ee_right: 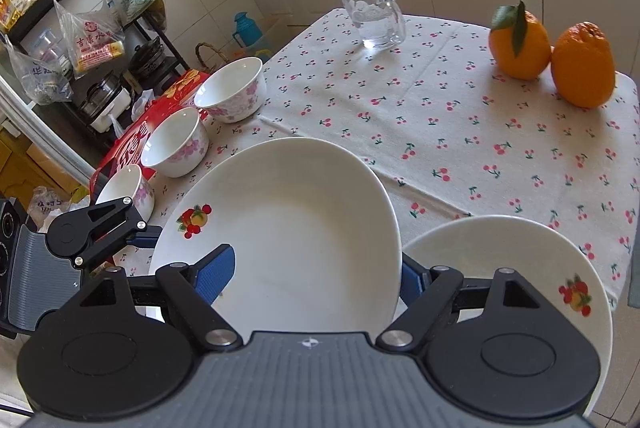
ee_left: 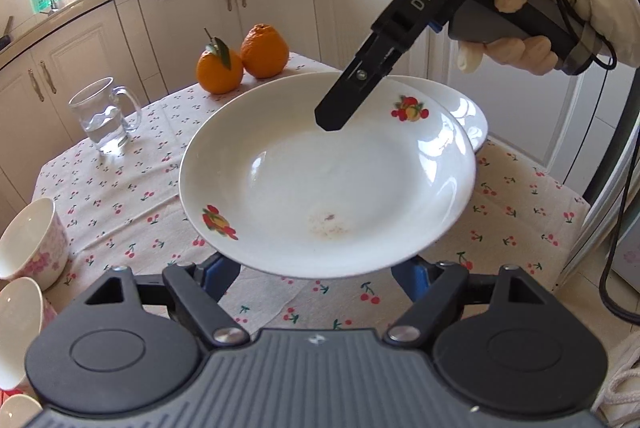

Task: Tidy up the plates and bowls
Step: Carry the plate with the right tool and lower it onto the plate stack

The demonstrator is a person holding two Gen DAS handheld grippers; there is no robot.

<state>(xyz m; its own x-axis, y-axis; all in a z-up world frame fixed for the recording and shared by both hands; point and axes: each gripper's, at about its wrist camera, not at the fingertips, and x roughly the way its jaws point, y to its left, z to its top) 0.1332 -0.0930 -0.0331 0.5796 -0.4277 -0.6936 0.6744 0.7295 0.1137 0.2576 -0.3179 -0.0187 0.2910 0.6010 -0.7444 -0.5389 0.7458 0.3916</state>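
Two plates showed in your left wrist view: the upper plate (ee_left: 328,175) hung above the tablecloth (ee_left: 120,195), overlapping the lower plate (ee_left: 464,111) behind it on the far right. Your left gripper (ee_left: 316,268) had its jaws apart under the near rim; grip unclear. Your right gripper (ee_left: 332,115) pinched the far rim. Right wrist view: right gripper (ee_right: 312,276) clamped on that plate (ee_right: 288,228), three bowls (ee_right: 176,143) left, mug (ee_right: 372,11) far.

Black tongs (ee_left: 332,115) marked "DAS", blue pads (ee_right: 214,274), grey ribbed housing, black cable, cream glove (ee_left: 516,23).
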